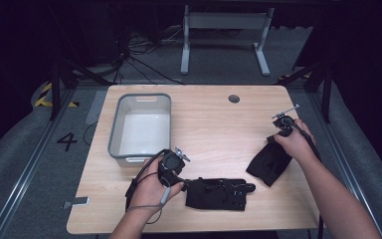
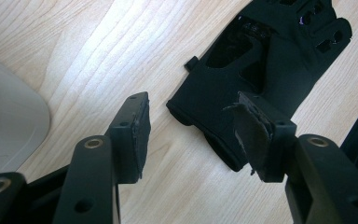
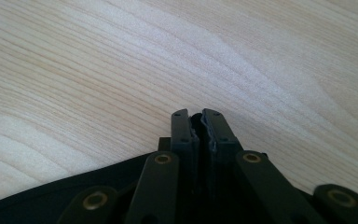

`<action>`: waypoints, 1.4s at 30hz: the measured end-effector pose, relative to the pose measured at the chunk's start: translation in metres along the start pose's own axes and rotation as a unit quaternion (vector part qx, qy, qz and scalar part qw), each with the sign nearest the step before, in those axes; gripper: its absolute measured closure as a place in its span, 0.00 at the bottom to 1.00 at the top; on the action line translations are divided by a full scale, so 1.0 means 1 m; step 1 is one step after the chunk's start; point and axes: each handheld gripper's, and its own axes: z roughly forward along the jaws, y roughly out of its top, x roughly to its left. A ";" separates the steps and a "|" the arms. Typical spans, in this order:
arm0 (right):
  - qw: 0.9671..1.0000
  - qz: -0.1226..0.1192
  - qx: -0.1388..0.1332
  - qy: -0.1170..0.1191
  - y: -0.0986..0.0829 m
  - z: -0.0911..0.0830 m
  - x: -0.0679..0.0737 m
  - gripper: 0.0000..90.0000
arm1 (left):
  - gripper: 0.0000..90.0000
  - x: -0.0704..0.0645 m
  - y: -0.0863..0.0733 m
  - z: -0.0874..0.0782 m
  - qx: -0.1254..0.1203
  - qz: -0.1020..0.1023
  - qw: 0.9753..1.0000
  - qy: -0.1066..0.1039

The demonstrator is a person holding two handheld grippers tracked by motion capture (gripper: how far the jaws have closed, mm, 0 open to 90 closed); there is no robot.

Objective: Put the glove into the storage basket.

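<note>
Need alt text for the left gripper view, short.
The open left claw hovers over a black fingerless glove lying flat on a light wooden table, its jaws wide apart on either side of the glove's cuff end. A corner of a grey plastic bin shows at the left edge.

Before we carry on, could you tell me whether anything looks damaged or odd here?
Yes: on the left hand-held gripper, the right-side pad looks frayed and peeling from its jaw, just above the black glove. Nothing else stands out.
</note>
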 end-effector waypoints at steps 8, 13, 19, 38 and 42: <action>0.999 0.016 -0.023 0.017 -0.001 -0.023 0.003 0.94 | 0.52 0.002 0.001 0.000 -0.002 -0.002 1.000 -0.003; 0.998 0.016 -0.052 0.028 -0.002 -0.051 0.011 0.94 | 0.52 -0.001 0.005 0.000 -0.005 0.003 1.000 -0.005; 0.995 0.004 -0.094 0.037 -0.004 -0.083 0.022 0.94 | 0.52 -0.004 0.009 0.002 -0.006 0.011 1.000 -0.010; 0.972 -0.057 -0.209 0.093 0.001 -0.159 0.087 0.94 | 0.51 -0.017 0.021 0.007 -0.011 0.036 0.999 -0.019; 0.967 -0.071 -0.218 0.110 0.005 -0.161 0.104 0.94 | 0.51 -0.023 0.023 0.007 -0.014 0.042 0.999 -0.025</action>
